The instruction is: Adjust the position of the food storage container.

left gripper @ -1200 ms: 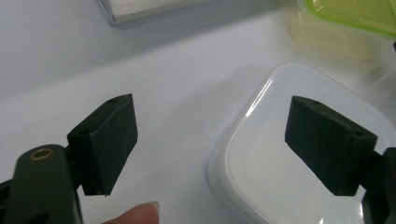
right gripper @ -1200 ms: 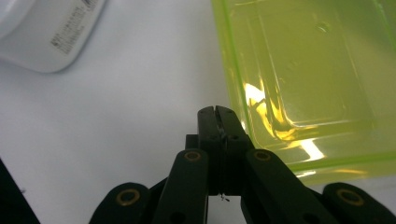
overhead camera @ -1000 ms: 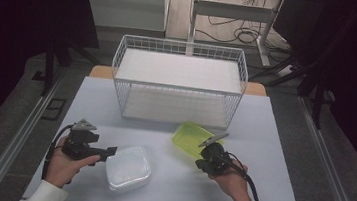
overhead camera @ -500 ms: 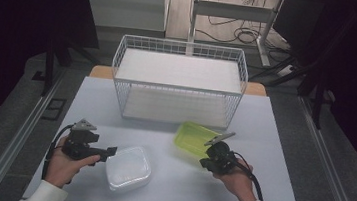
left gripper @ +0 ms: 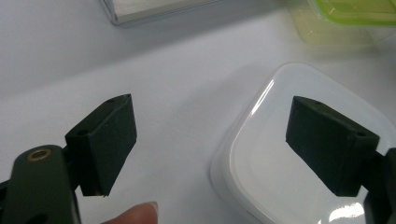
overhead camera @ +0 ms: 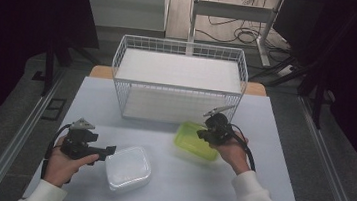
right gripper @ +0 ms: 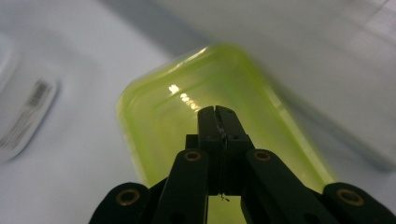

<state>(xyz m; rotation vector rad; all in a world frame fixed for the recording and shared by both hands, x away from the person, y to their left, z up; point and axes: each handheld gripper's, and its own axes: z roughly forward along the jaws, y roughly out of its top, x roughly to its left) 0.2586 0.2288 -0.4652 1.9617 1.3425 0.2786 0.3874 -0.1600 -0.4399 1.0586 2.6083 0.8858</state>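
Translucent lime-green box point(overhead camera: 196, 140) right of centre on the bench point(overhead camera: 267, 190), just below the wire basket point(overhead camera: 178, 80); clear lidded box point(overhead camera: 128, 168) lower left. Label in the right gripper view's left edge too blurred to read. Right gripper point(right gripper: 218, 115) pinched shut over the green box's rim, grip unclear. Left gripper point(left gripper: 210, 140) wide open, straddling the clear box's edge.

My left gripper point(left gripper: 210, 149) has matt black pads point(left gripper: 108, 140), faintly grainy like rubber, on smooth dark plastic arms. Under them the white container point(left gripper: 280, 154) is glossy, translucent plastic that throws bright glare. My right gripper point(right gripper: 218, 122) is smooth black plastic with brass-coloured rivets. The green container point(right gripper: 187, 107) looks like shiny see-through plastic. The basket point(overhead camera: 178, 83) is white-coated wire, and the table point(overhead camera: 96, 102) a smooth matt white
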